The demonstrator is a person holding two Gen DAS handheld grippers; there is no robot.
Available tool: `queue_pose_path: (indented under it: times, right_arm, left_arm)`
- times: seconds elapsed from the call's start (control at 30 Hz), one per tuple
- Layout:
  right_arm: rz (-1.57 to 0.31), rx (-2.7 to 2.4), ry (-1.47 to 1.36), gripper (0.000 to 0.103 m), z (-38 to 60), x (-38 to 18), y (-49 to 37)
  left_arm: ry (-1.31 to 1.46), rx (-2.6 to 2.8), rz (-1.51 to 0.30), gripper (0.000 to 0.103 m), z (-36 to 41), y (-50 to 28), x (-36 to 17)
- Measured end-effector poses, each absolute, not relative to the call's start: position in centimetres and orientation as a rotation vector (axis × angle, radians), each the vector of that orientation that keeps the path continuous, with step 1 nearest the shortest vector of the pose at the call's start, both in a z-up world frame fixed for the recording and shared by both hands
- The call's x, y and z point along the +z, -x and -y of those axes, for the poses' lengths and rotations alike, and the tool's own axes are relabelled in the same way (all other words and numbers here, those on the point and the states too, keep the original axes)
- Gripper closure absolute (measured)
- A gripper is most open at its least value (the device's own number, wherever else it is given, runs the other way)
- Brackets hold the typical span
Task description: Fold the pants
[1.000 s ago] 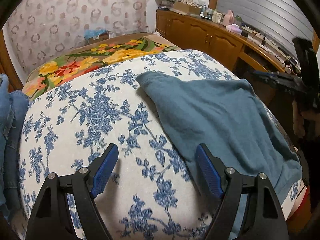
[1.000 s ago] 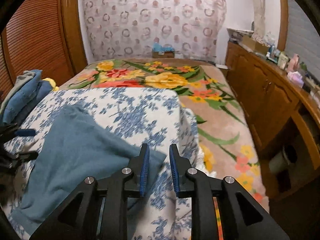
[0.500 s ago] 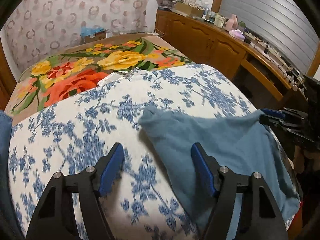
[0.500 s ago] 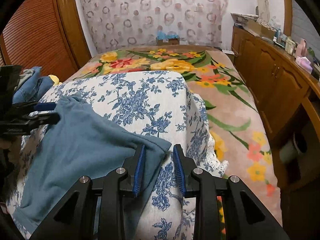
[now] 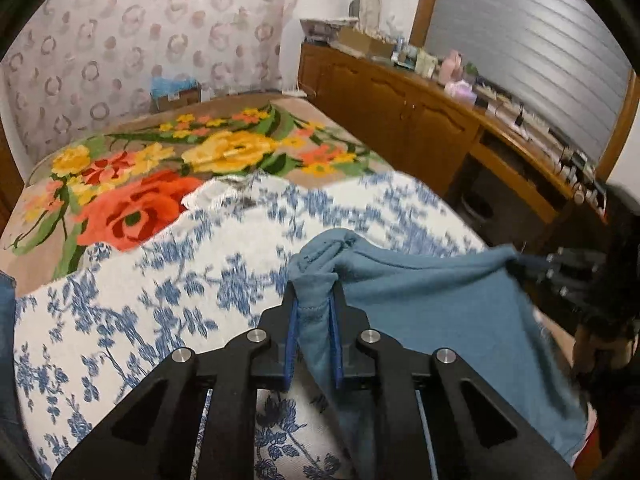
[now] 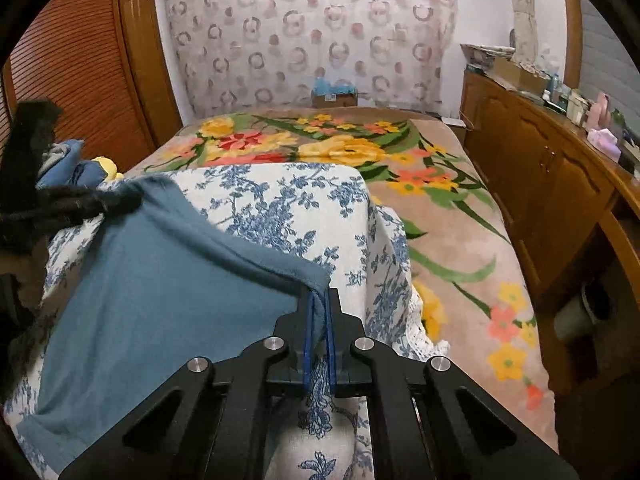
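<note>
The teal-blue pants [image 5: 432, 304] lie on the blue-and-white floral cloth [image 5: 160, 288] on the bed. My left gripper [image 5: 314, 304] is shut on one bunched corner of the pants. My right gripper [image 6: 319, 312] is shut on the other corner of the pants [image 6: 172, 280]. The edge between the two corners is stretched and lifted off the cloth. The rest hangs down toward the near edge. Each gripper shows in the other's view, the right one [image 5: 532, 268] blurred and the left one [image 6: 120, 200] dark.
A flowered blanket [image 6: 440, 216] covers the far bed. A wooden cabinet run [image 5: 420, 120] with clutter stands at the right. A pile of blue clothes [image 6: 72, 168] sits at the left by a slatted wooden door [image 6: 80, 72]. A box [image 6: 334, 94] stands against the patterned curtain.
My left gripper moved forward and shut on a pants corner. My right gripper shut on its corner. The edge between them has risen off the cloth.
</note>
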State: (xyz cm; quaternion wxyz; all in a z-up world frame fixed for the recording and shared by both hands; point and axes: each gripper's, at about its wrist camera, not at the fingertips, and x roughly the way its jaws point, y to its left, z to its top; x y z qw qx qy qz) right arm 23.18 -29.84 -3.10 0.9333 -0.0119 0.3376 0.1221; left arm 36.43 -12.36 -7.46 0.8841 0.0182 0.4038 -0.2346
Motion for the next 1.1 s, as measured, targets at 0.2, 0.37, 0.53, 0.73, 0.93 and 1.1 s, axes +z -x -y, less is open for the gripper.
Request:
queue_pose_path:
  times: [0.2, 0.37, 0.53, 0.73, 0.93, 1.1]
  right_arm:
    - [-0.702, 0.223, -0.007, 0.086, 30.4, -2.2, -22.1]
    - [-0.694, 0.226, -0.019, 0.080, 30.1, -1.7, -19.0]
    - [-0.698, 0.241, -0.030, 0.080, 29.3, -2.1, -14.6]
    - [-0.714, 0.235, -0.050, 0.080, 29.1, -2.5, -9.9]
    - [-0.713, 0.236, -0.070, 0.080, 28.7, -2.2, -6.9]
    - [-0.712, 0.244, -0.072, 0.080, 28.2, -1.8, -5.2]
  left_arm:
    - [-0.100, -0.439, -0.861, 0.065, 12.3, -35.8, -7.4]
    - [-0.092, -0.437, -0.846, 0.033, 11.5, -33.4, -7.1]
    - [-0.106, -0.462, -0.833, 0.031, 10.9, -29.5, -6.8]
    - [-0.141, -0.497, -0.798, 0.031, 10.5, -24.8, -6.5]
    - [-0.147, -0.516, -0.773, 0.018, 10.1, -21.5, -6.4]
    - [-0.139, -0.516, -0.772, 0.018, 9.7, -19.5, -6.5]
